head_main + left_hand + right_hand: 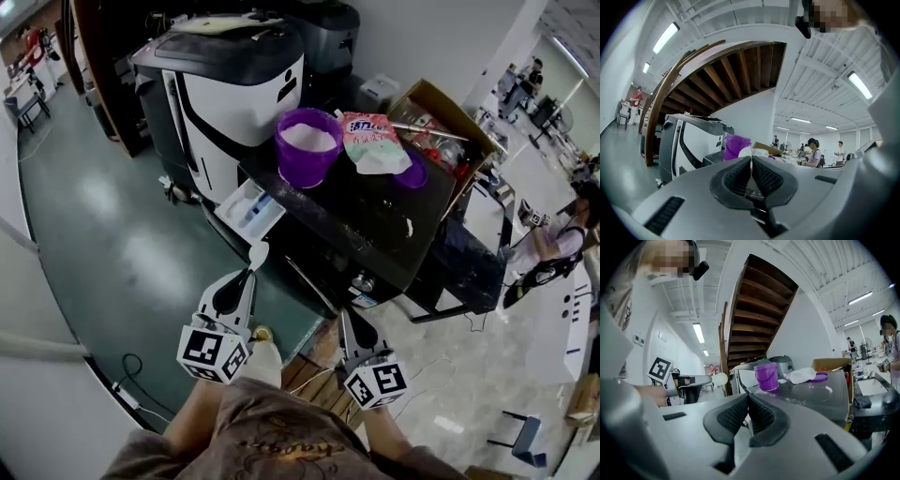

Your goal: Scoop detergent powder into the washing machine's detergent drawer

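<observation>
A purple bucket [307, 142] of white powder stands on the dark top of the washing machine [375, 230], next to a detergent bag [373, 141]. The machine's white detergent drawer [246, 208] is pulled open at its front left. My left gripper [246, 274] is shut on the handle of a white spoon [258, 254], held low, just short of the drawer. The spoon's bowl [745, 152] peeks over the shut jaws of that gripper [751, 159]. My right gripper [345, 317] hangs shut and empty by the machine's front corner; the right gripper view shows its jaws [747, 397] pressed together.
A purple lid [412, 174] and an open cardboard box [441, 117] sit on the far right of the machine's top. A second white and black machine [234, 89] stands behind. A cable [127, 375] lies on the green floor. People work at the right.
</observation>
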Action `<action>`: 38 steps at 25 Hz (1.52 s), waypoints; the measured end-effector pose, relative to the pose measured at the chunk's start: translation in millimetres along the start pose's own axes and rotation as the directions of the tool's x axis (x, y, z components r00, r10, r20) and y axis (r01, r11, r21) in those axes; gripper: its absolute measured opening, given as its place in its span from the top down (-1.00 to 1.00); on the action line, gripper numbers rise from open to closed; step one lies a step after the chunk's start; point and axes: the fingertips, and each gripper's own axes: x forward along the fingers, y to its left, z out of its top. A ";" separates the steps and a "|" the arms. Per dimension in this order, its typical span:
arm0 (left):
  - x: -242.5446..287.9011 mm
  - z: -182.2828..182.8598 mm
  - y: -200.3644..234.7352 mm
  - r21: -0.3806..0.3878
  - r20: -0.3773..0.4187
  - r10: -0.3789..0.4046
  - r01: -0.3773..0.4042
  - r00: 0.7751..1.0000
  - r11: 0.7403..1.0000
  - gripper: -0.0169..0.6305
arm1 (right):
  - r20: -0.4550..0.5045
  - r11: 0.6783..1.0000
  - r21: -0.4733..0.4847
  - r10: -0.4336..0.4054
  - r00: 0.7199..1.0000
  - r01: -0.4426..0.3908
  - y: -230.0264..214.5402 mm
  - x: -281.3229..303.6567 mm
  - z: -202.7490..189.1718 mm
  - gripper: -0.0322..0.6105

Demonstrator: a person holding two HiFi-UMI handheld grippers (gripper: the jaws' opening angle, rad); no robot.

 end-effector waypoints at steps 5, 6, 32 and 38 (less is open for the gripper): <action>65.1 42.3 30.1 -0.004 -0.016 -0.078 0.078 0.997 0.997 0.87 | -0.007 0.998 -0.012 -0.065 0.998 0.065 -21.3 66.6 48.5 0.89; 76.3 53.1 34.5 -0.001 -0.017 -0.093 0.093 0.996 0.996 0.87 | -0.004 0.997 -0.013 -0.073 0.997 0.073 -23.6 78.0 58.4 0.89; 243.6 120.8 61.0 0.022 -0.024 -0.156 0.157 0.987 0.987 0.87 | 0.076 0.994 -0.009 -0.108 0.991 0.109 -107.2 191.2 149.1 0.89; 276.2 119.3 59.0 0.025 -0.031 -0.101 0.102 0.994 0.994 0.87 | 0.088 0.998 0.006 -0.059 0.994 0.059 -144.1 214.6 155.4 0.89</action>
